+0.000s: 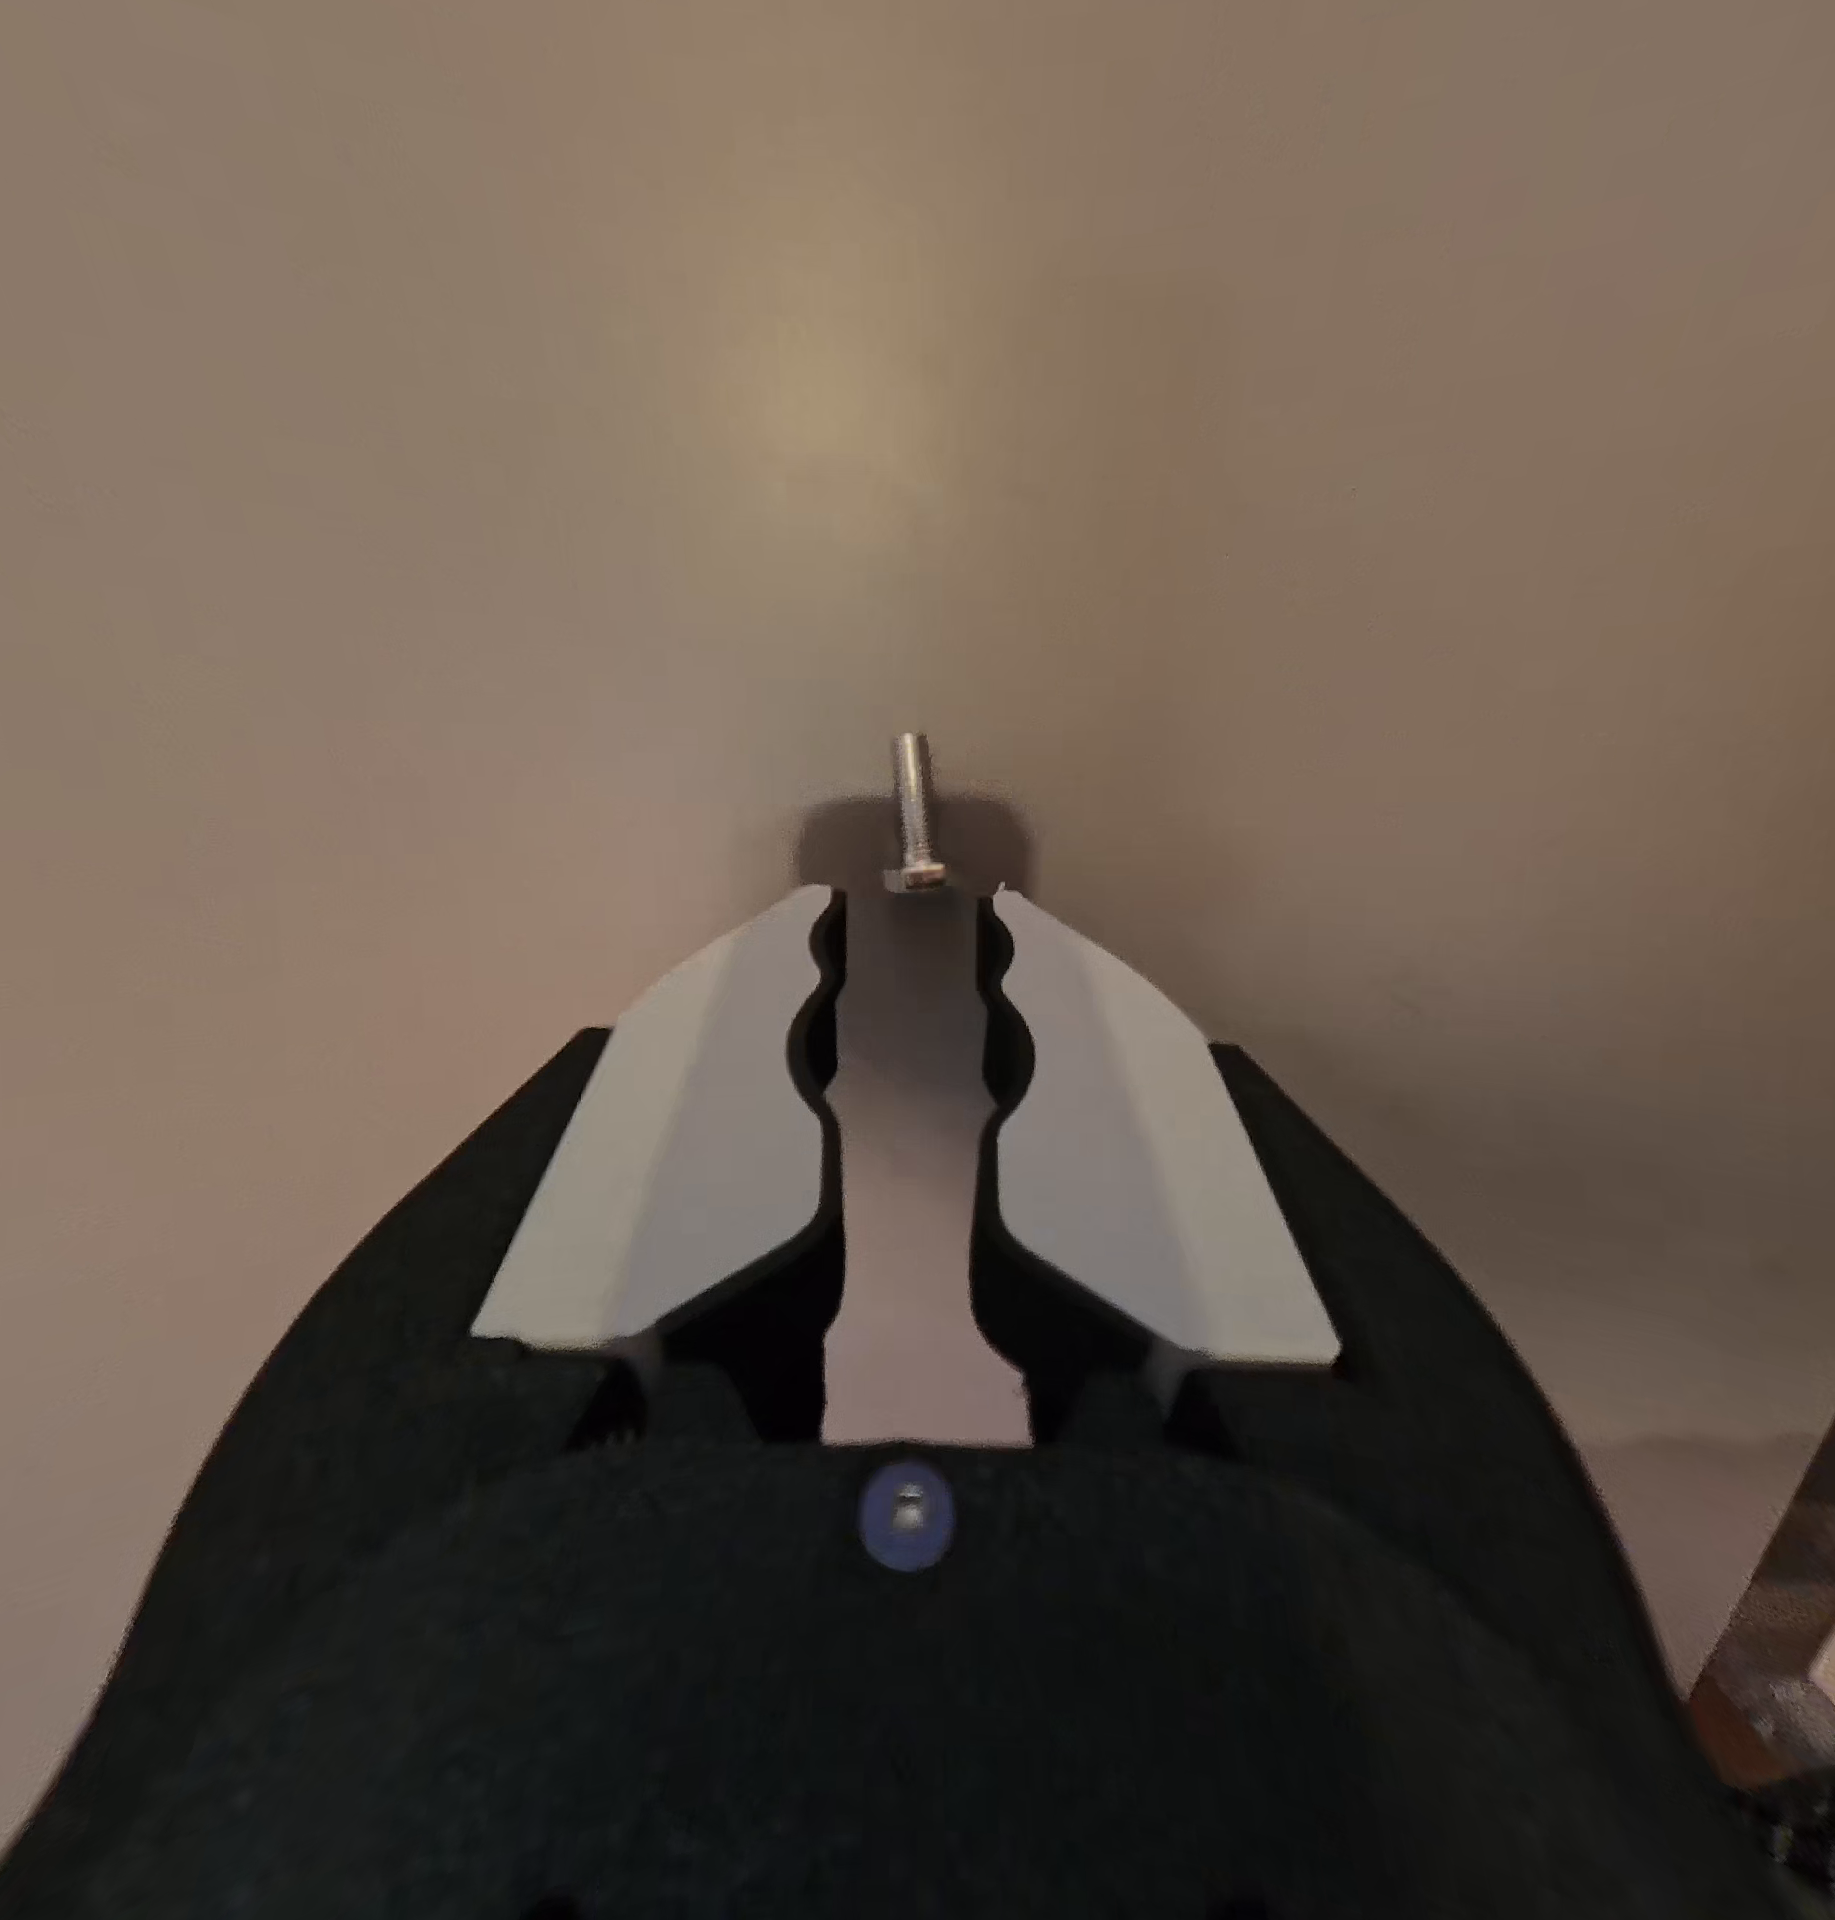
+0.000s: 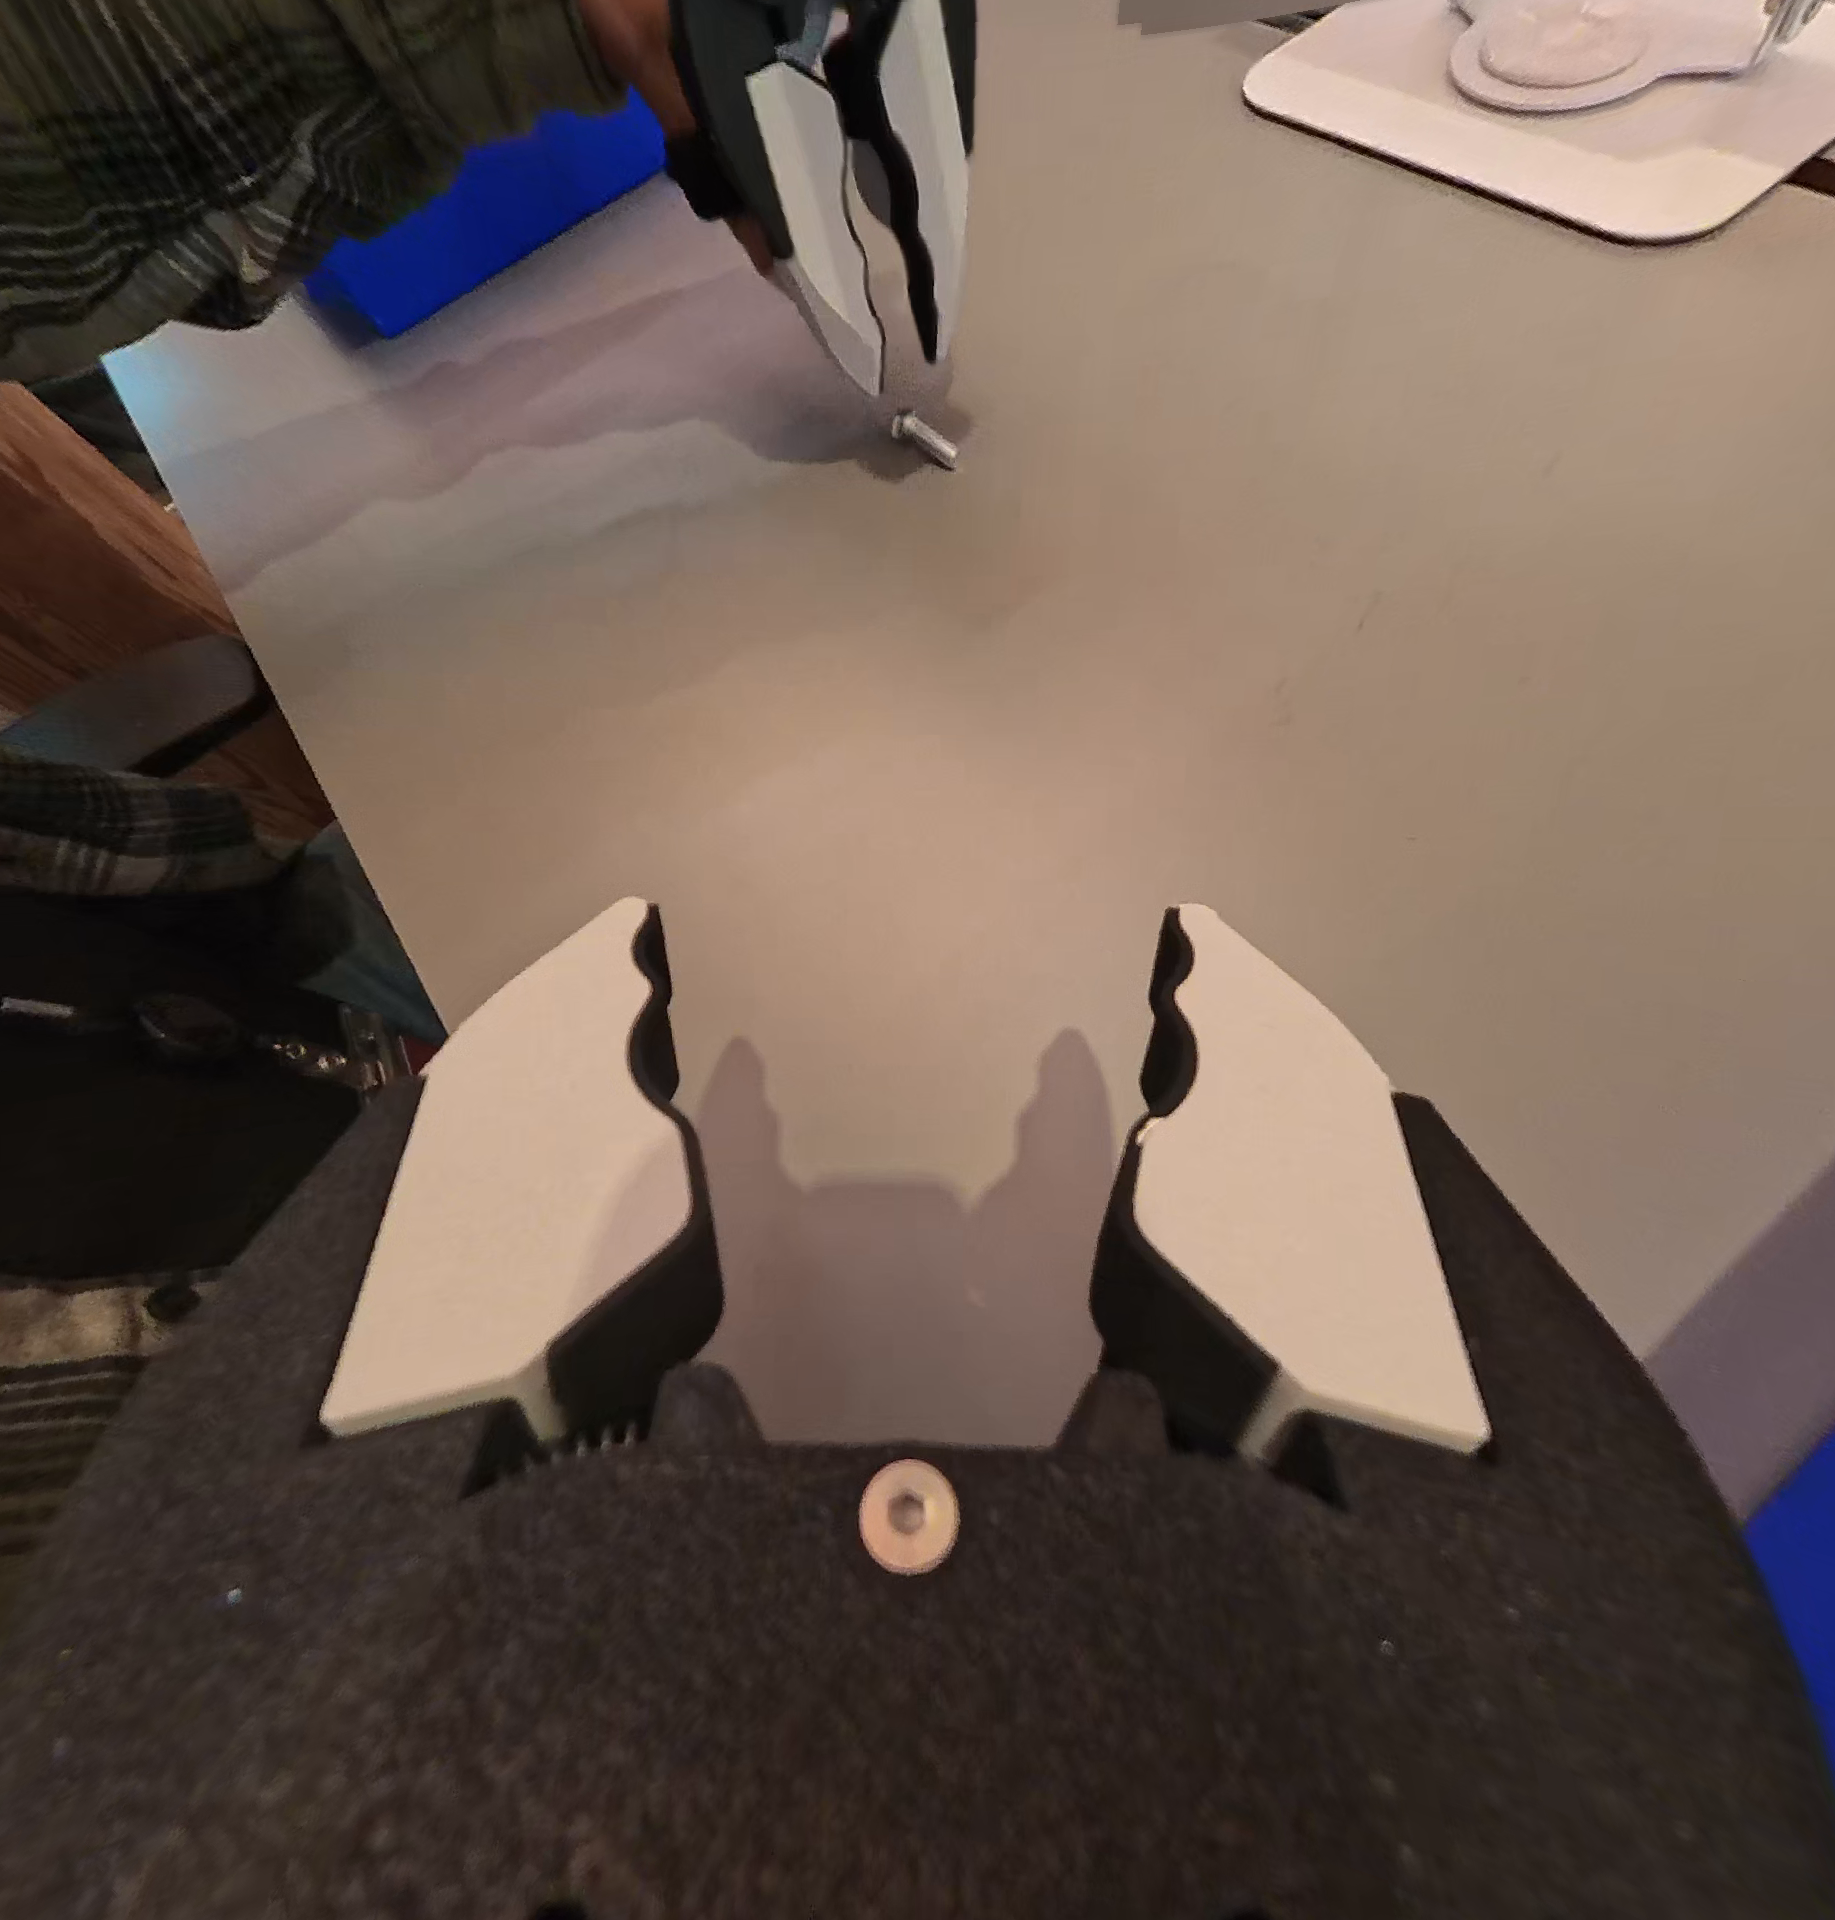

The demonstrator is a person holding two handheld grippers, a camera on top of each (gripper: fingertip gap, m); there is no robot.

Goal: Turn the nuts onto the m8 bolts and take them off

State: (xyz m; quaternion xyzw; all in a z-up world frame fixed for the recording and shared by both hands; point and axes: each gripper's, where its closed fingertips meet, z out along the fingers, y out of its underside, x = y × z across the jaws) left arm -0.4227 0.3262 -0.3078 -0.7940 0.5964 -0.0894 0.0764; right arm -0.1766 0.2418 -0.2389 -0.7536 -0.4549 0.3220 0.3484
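You've got one bolt (image 1: pixel 914 821) on one table (image 2: pixel 1308 623). Two grippers: left gripper (image 1: pixel 913 896), right gripper (image 2: pixel 913 914). One white tray (image 2: pixel 1536 135).

Pale grey tabletop (image 2: pixel 1308 623), smooth and matte. At its far right corner a white rounded-corner mat (image 2: pixel 1536 135) – carrying a white, partly cut-off object (image 2: pixel 1578 52), kind unclear. Off the left edge: brown wooden furniture (image 2: pixel 61 561), a plaid sleeve (image 2: pixel 144 145), a bright blue surface (image 2: pixel 497 229) – and a black case with metal latches (image 2: pixel 144 1122) lower down. In the left wrist view, a shiny metal bar (image 1: pixel 1817 1579) at lower right.
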